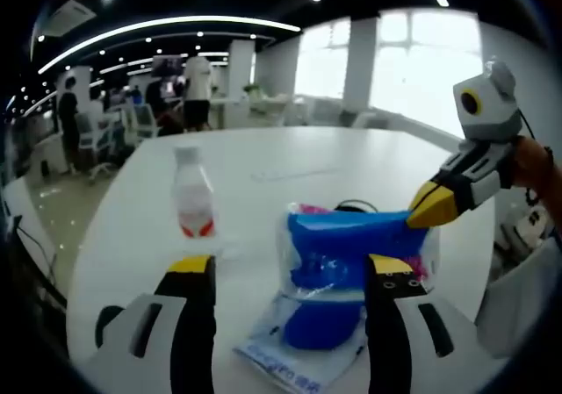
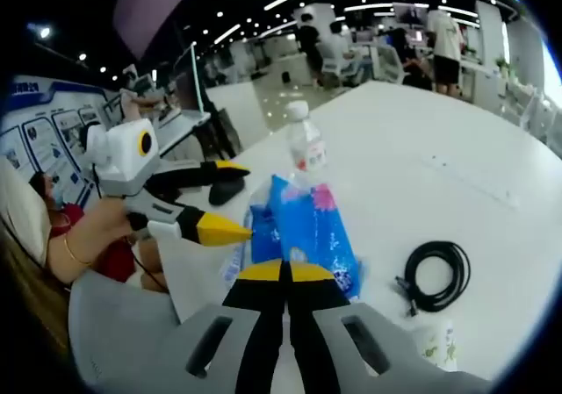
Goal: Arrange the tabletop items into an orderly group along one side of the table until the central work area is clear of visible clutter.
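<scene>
A blue and white plastic package (image 1: 338,245) lies on the white table (image 1: 290,161). My left gripper (image 1: 291,267) is open, with the package between its jaws. My right gripper (image 1: 420,217) comes in from the right and pinches the package's upper right corner, which is pulled up. In the right gripper view the package (image 2: 303,223) lies just ahead of my right gripper (image 2: 285,271), which is shut on its near edge. The open left gripper (image 2: 246,198) stands at its left side. A small clear bottle (image 1: 193,203) with a red label stands upright left of the package; the same bottle (image 2: 306,148) stands beyond it.
A coiled black cable (image 2: 436,275) lies right of the package, and a small white printed pack (image 2: 435,341) lies nearer. A dark oval object (image 2: 224,190) rests by the left gripper. A hand (image 2: 97,232) holds that gripper. People and chairs stand beyond the table's far edge.
</scene>
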Motion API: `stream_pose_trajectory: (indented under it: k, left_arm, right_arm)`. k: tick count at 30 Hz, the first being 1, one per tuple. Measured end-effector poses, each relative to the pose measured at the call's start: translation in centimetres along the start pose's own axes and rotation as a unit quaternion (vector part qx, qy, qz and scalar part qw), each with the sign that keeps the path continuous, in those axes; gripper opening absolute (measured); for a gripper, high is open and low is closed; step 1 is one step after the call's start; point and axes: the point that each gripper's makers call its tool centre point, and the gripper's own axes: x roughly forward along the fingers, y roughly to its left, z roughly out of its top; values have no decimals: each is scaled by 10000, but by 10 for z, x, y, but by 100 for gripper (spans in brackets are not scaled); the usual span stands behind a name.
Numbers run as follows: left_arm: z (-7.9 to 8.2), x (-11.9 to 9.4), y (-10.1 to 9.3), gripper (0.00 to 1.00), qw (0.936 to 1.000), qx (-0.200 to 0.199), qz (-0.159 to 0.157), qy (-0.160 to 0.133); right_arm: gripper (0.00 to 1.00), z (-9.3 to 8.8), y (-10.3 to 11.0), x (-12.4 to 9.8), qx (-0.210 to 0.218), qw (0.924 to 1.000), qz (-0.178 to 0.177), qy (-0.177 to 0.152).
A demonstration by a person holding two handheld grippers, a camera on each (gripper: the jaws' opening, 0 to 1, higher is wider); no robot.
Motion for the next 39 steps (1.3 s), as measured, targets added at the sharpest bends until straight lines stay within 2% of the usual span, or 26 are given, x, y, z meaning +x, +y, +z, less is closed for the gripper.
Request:
stream_pose_trajectory:
  k: [3, 7, 10, 15, 21, 26, 29, 34, 37, 39]
  left_arm:
    - [-1, 1, -10, 48, 9997, 40, -251, 0]
    - [-4, 3, -18, 40, 9990, 138, -410, 76]
    - [-7, 3, -21, 29, 9985, 133, -515, 132]
    - [-9, 3, -19, 23, 9987, 111, -457, 175]
    - [-10, 1, -13, 7, 9993, 52, -319, 208]
    - [-9, 0, -14, 3, 9993, 21, -340, 171]
    - [-4, -2, -16, 0, 9991, -165, -393, 87]
    - [-3, -3, -13, 0, 9994, -242, -209, 113]
    - [1, -4, -10, 0, 9985, -552, -41, 22]
    - [3, -5, -8, 0, 9982, -604, 12, -33]
  right_arm:
    - [1, -2, 4, -2, -2, 10000, 78, 24]
    - [1, -4, 9, -4, -91, 9998, 160, 79]
    - [1, -5, 11, -5, -90, 9997, 204, 91]
    - [1, -7, 10, -7, -89, 9997, 188, 116]
    - [1, -9, 8, -9, -96, 9998, 99, 130]
    - [1, -9, 7, -9, -127, 9998, 10, 132]
    - [1, -10, 5, -8, -132, 9998, -54, 138]
    - [1, -11, 0, -3, -98, 9998, -171, 103]
    - [1, -10, -2, 0, -42, 9998, -211, 51]
    - [1, -8, -5, 2, 115, 9995, -292, -57]
